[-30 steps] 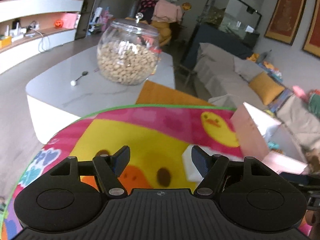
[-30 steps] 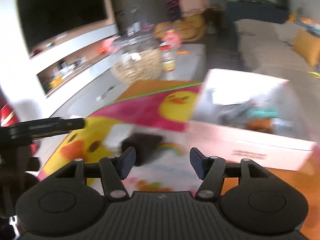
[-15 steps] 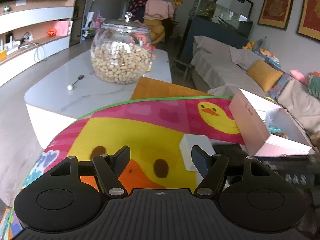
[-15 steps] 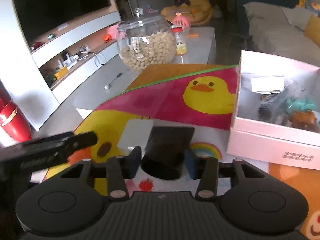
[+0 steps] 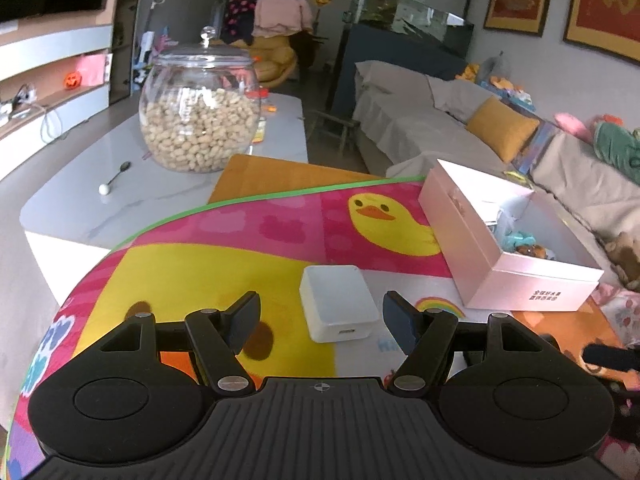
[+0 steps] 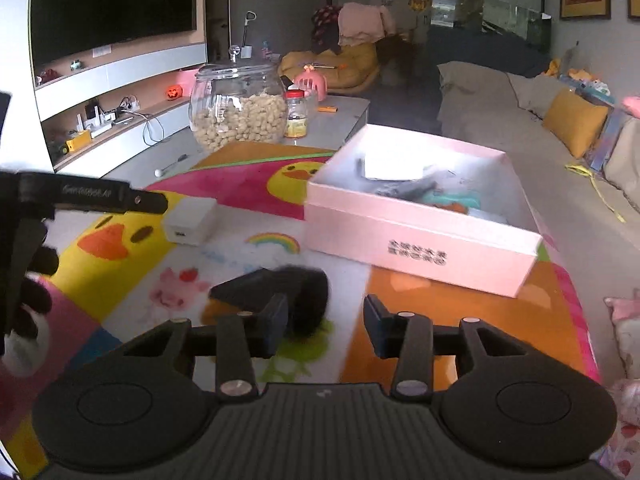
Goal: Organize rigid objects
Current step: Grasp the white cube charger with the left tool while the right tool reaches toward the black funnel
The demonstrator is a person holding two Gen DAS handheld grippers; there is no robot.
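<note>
- Right now the left claw (image 5: 321,316) stands wide open and holds nothing; the white charger block (image 5: 338,309) lies on the play mat (image 5: 208,264) just ahead, between the line of its two fingers but touched by neither pad.
- From the right wrist view, that white charger block sits beside the tip of the left claw's finger, on the yellow duck patch, well apart from the dark object.
- The right claw (image 6: 325,324) is partly open, and its jaws have just been opening a little after closing in; nothing is between them.
- A black object (image 6: 280,286), blurred, lies on the mat just ahead of the right claw's left finger (image 6: 274,322); whether it touches that finger cannot be told. It is not gripped.
- The pink box (image 6: 420,216) stands open on the mat to the right of the charger, near the black object. Inside lie a white card, something dark and something teal, too small to name.
- The mat, printed with ducks and a rainbow, covers the near end of the counter (image 5: 80,200).
- Beyond the mat a lidded glass jar of peanuts (image 5: 200,120) stands upright on the bare counter, with a small spoon (image 5: 116,178) lying near it.
- A small red-capped jar (image 6: 297,114) stands just beside the big jar in the right view.
</note>
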